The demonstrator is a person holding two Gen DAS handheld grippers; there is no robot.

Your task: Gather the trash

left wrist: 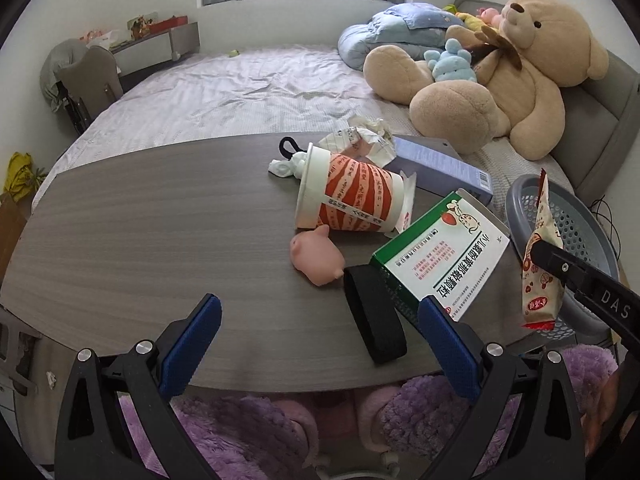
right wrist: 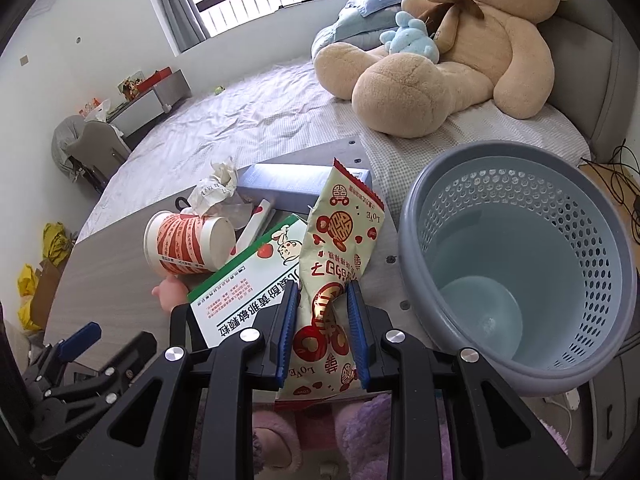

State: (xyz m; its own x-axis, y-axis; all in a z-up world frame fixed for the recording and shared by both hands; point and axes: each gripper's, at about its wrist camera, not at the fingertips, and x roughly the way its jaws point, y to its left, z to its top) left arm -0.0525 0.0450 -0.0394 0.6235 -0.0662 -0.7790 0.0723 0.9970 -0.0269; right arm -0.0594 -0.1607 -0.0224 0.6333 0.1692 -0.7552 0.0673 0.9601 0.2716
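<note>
My right gripper (right wrist: 322, 294) is shut on a cream and red snack wrapper (right wrist: 340, 240) and holds it upright above the table's right edge, just left of the grey perforated bin (right wrist: 520, 264). In the left wrist view the wrapper (left wrist: 538, 272) hangs in front of the bin (left wrist: 576, 216). My left gripper (left wrist: 320, 312) is open and empty over the near table edge. On the grey wood table (left wrist: 160, 220) lie a toppled red-striped paper cup (left wrist: 352, 196), a green and white medicine box (left wrist: 444, 256), crumpled paper (left wrist: 368, 136) and a pale blue box (left wrist: 440, 164).
A pink pig toy (left wrist: 318, 256) and a black band (left wrist: 374, 312) lie near the left gripper. A black-looped white item (left wrist: 288, 160) lies behind the cup. Beyond the table is a bed with a big teddy bear (left wrist: 512, 76). Purple fluffy slippers (left wrist: 420, 408) show below.
</note>
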